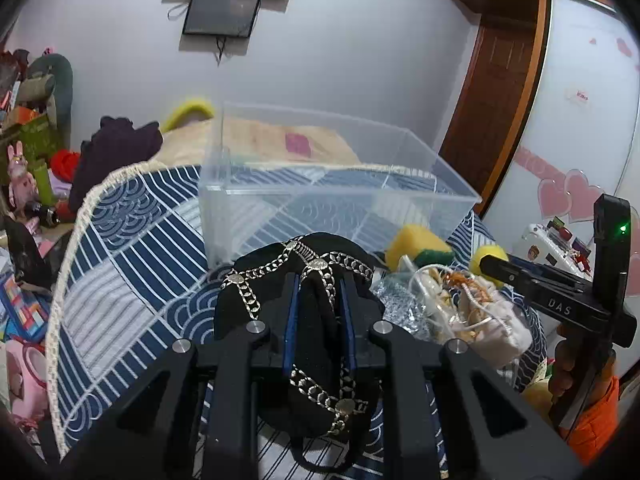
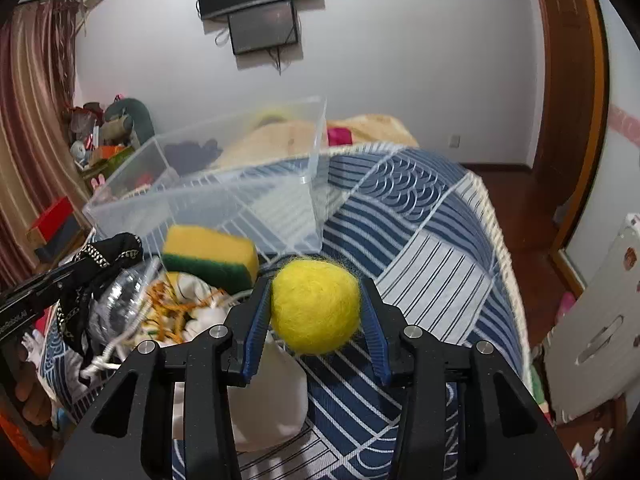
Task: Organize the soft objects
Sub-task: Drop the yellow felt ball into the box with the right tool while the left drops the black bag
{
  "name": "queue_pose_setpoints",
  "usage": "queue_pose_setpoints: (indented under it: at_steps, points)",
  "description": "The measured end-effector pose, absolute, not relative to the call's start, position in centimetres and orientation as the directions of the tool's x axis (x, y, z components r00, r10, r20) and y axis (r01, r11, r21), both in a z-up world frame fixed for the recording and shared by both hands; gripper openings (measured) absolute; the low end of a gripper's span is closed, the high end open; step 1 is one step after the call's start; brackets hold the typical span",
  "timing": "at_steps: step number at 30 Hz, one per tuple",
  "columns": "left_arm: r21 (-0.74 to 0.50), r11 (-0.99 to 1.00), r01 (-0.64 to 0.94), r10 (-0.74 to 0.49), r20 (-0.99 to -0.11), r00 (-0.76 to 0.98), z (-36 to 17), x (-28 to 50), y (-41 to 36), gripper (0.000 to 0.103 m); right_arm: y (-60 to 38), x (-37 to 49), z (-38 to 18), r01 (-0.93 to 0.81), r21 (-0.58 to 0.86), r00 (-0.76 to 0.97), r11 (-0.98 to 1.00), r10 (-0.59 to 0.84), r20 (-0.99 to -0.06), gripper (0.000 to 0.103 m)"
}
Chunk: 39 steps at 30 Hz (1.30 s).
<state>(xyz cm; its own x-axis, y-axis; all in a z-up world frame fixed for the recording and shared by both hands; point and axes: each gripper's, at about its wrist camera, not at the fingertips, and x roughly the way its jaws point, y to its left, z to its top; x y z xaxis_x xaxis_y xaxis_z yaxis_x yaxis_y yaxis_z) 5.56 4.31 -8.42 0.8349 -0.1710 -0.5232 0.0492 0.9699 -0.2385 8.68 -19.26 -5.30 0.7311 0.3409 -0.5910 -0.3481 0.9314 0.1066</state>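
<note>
Yellow felt ball [image 2: 316, 307] pinched in right gripper [image 2: 316, 312], black chained cloth [image 1: 316, 320] clamped in left gripper [image 1: 319, 320], both just short of clear bin [image 1: 440, 196]; next: carry over rim, release.

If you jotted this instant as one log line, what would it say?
left tongs: shut on black chain-trimmed cloth | right tongs: shut on yellow felt ball | clear bin: empty | sponge: beside bin

Ahead of both grippers the bin [image 1: 320, 184] stands open-topped, its near wall in the way. A sponge [image 2: 212, 256] and bag [image 1: 472, 312] crowd the gap between the tools. Right of the right gripper [image 2: 316, 312], the cloth [image 2: 440, 248] lies bare.
</note>
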Motion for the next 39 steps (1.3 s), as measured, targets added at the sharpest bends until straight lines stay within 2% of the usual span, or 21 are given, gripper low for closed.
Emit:
queue_pose_setpoints:
  at_steps: [11, 18, 27, 39]
  points:
    - [-0.213, 0.975, 0.057, -0.141, -0.401, 0.905, -3.2, 2.6, 5.1, 0.018, -17.7, 7.6, -1.1, -0.413, 0.105, 0.762, 0.905, 0.406, -0.504, 0.040]
    - [-0.215, 0.973, 0.080, -0.153, -0.349, 0.925, -0.4, 4.2, 5.8, 0.018, -16.4, 8.9, 0.8, -0.438, 0.088, 0.777, 0.895, 0.426, -0.463, 0.040]
    - [-0.211, 0.974, 0.081, -0.160, -0.390, 0.907, 0.1, 9.6, 6.6, 0.019, -14.5, 12.6, 1.4, -0.462, 0.080, 0.761, 0.883, 0.442, -0.476, 0.040]
    - [-0.165, 0.983, 0.085, -0.159, -0.513, 0.844, -1.7, 16.0, 4.9, 0.019, -10.5, 17.7, -1.8, -0.511, 0.016, 0.661, 0.859, 0.405, -0.632, 0.040]
